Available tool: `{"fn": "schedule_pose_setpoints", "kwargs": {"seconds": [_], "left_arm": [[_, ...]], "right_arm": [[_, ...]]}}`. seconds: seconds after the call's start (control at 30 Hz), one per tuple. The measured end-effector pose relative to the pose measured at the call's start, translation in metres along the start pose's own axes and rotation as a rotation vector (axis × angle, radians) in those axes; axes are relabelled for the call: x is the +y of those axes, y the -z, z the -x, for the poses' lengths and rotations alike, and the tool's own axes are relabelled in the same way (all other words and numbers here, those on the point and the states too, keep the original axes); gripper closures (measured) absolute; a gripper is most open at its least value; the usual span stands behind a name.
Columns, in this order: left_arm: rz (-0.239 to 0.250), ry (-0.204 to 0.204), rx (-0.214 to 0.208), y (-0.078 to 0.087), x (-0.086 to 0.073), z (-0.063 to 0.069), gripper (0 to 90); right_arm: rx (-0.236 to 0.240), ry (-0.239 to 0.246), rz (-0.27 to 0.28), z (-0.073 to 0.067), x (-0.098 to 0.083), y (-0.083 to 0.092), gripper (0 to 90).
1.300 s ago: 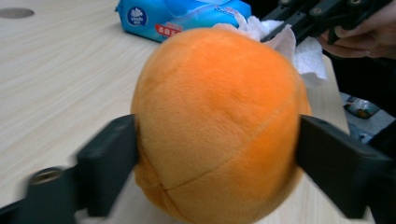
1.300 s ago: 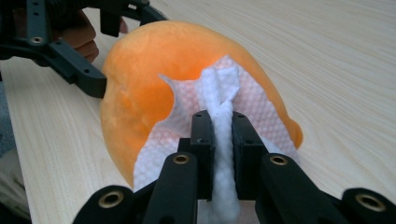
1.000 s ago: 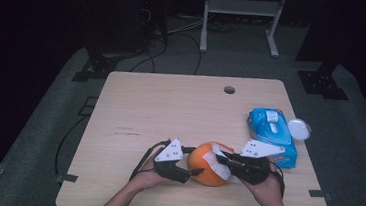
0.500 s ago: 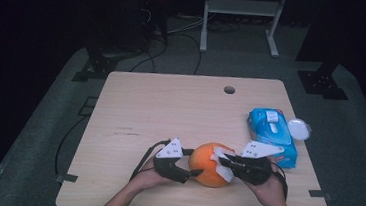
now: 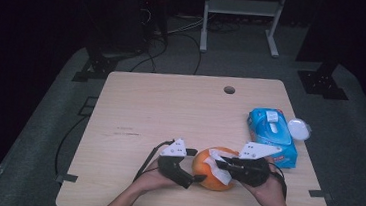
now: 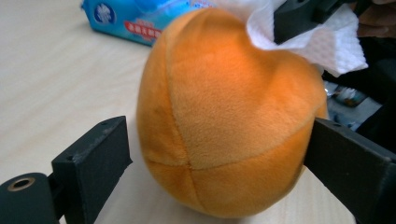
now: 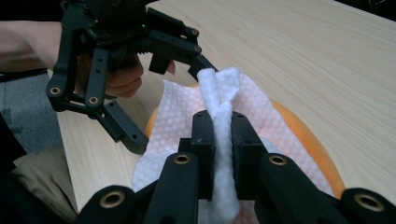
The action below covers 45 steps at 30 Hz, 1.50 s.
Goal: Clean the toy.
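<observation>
Now, your left gripper (image 6: 219, 154): jaws just opened wide — orange plush ball (image 6: 224, 116) between them.
Right gripper (image 7: 223, 135): clamped on white wipe (image 7: 219, 98) — over the ball.

Orange plush ball (image 5: 208, 171) rests on the table's near edge; white wipe (image 5: 218, 167) draped over it.

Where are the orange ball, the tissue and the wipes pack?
Ball (image 6: 224, 126), left gripper view, middle of its plush side.
Tissue (image 7: 219, 98), right gripper view, pinched fold.
Wipes pack (image 5: 271, 133), high view, blue top.

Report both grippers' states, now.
Left gripper: jaws just opened, open around the orange plush ball.
Right gripper: shut on the white wipe.
</observation>
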<state>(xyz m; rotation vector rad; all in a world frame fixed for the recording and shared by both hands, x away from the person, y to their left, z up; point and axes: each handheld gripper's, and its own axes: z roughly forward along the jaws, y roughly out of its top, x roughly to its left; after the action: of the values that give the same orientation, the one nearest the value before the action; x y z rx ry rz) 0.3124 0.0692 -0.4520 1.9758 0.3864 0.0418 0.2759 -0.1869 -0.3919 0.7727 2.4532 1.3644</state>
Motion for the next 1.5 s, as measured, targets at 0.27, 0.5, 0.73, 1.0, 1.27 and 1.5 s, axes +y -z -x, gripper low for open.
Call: {"fn": "schedule_pose_setpoints", "kwargs": {"seconds": [0.27,0.5,0.73,1.0,1.27,1.5], "left_arm": [[0.018,-0.151,0.054,0.001,0.012,0.023,29.6],[0.007,-0.151,0.069,0.003,0.009,0.02,31.4],[0.001,-0.141,0.067,0.001,0.009,0.02,30.5],[-0.012,-0.133,0.071,0.002,0.004,0.018,30.4],[0.001,-0.095,0.04,0.0,0.004,0.014,22.3],[0.021,-0.068,0.019,0.0,0.007,0.015,19.8]], "right_arm": [[0.025,0.051,0.068,-0.024,0.013,0.001,81.1],[-0.011,0.078,0.043,-0.025,0.011,-0.005,80.8],[-0.057,0.025,0.066,-0.012,0.004,0.008,81.2],[-0.031,0.114,0.016,-0.037,0.007,-0.014,81.2],[-0.077,-0.02,0.048,0.004,-0.005,0.012,80.7],[-0.024,0.012,0.005,-0.003,-0.003,0.009,80.7]]}}
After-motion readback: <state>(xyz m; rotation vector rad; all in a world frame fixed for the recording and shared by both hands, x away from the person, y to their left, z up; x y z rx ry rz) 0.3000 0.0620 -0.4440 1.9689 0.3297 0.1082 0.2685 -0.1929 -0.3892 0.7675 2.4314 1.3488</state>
